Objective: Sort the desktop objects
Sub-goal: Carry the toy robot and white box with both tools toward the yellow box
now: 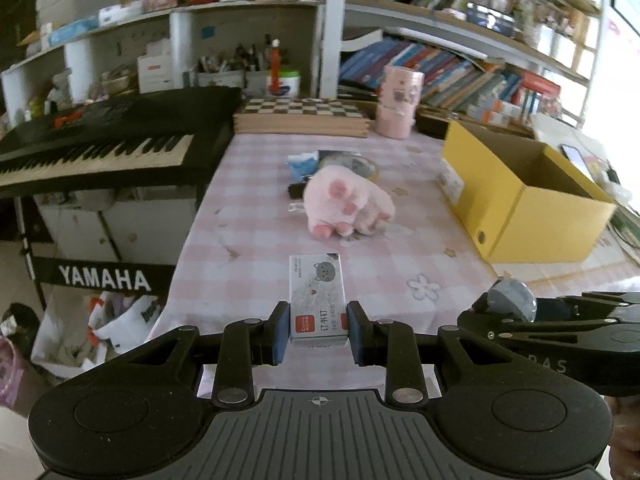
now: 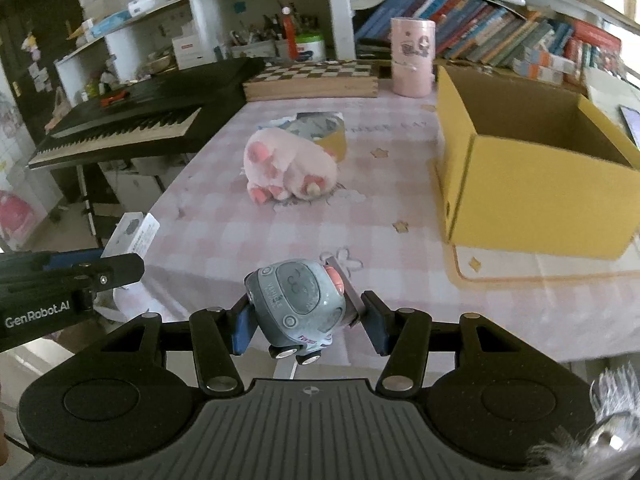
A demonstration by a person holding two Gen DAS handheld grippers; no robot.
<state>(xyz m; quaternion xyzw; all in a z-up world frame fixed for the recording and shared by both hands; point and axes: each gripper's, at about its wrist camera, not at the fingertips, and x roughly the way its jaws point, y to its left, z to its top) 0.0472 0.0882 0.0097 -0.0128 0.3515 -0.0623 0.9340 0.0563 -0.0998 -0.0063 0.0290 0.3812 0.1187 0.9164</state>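
My left gripper is shut on a small white box of staples with a cat drawing, held above the near edge of the pink checked table. My right gripper is shut on a round grey toy car with pink ears and small wheels. The toy car and the right gripper also show at the right edge of the left wrist view. The staple box and the left gripper appear at the left of the right wrist view. A pink plush paw lies mid-table.
An open yellow cardboard box stands at the right. A black keyboard sits left of the table. A chessboard case and a pink cylinder stand at the back, with a tape roll and shelves of books behind.
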